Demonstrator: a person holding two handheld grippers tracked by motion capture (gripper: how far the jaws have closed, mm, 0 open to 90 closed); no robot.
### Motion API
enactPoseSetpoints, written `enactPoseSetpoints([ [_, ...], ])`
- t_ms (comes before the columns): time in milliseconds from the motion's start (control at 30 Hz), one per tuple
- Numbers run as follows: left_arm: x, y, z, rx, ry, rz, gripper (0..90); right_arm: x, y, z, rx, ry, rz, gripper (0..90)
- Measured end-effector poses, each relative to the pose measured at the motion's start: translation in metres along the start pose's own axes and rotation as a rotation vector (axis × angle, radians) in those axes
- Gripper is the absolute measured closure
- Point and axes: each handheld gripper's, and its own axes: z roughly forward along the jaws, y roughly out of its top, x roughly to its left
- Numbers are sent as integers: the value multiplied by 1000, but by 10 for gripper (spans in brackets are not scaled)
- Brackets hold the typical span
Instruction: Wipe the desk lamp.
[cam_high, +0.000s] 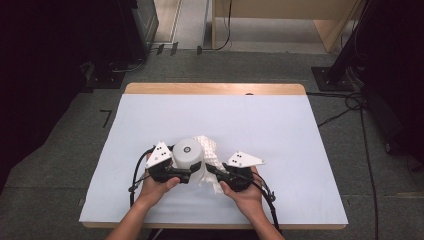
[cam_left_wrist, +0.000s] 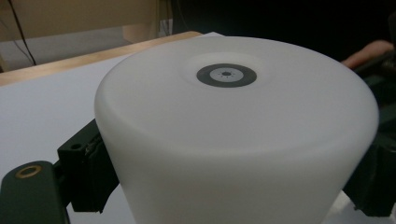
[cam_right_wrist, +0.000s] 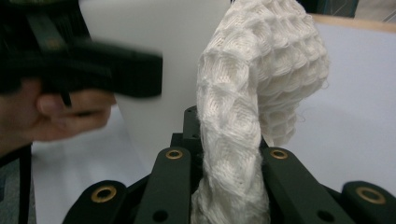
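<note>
The left hand-held gripper (cam_high: 186, 173) pinches the white cup-shaped lamp (cam_high: 188, 153), which stands upside down near the desk's (cam_high: 280, 125) front edge. Just beside the lamp, the right hand-held gripper (cam_high: 212, 170) pinches a white waffle cloth (cam_right_wrist: 252, 93).

a white sheet (cam_high: 280, 130) is covering most of a wooden table (cam_high: 215, 88), which is standing on grey carpet (cam_high: 60, 165). black cables (cam_high: 367, 145) are trailing over the carpet at the right. pale wooden furniture (cam_high: 280, 15) is standing beyond the table, and a dark stand base (cam_high: 332, 77) is sitting near the table's far right corner.
</note>
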Motion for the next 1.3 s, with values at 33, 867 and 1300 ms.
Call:
enactPoseSetpoints([
  [33,4,1,-3,-11,6,-10,89,1,-3,6,26,5,-1,792],
  [867,4,-1,6,1,64,14,89,-4,-2,6,45,-20,-13,791],
  [1300,-3,-20,22,68,211,134,88,-33,-17,7,106,-120,88,788],
])
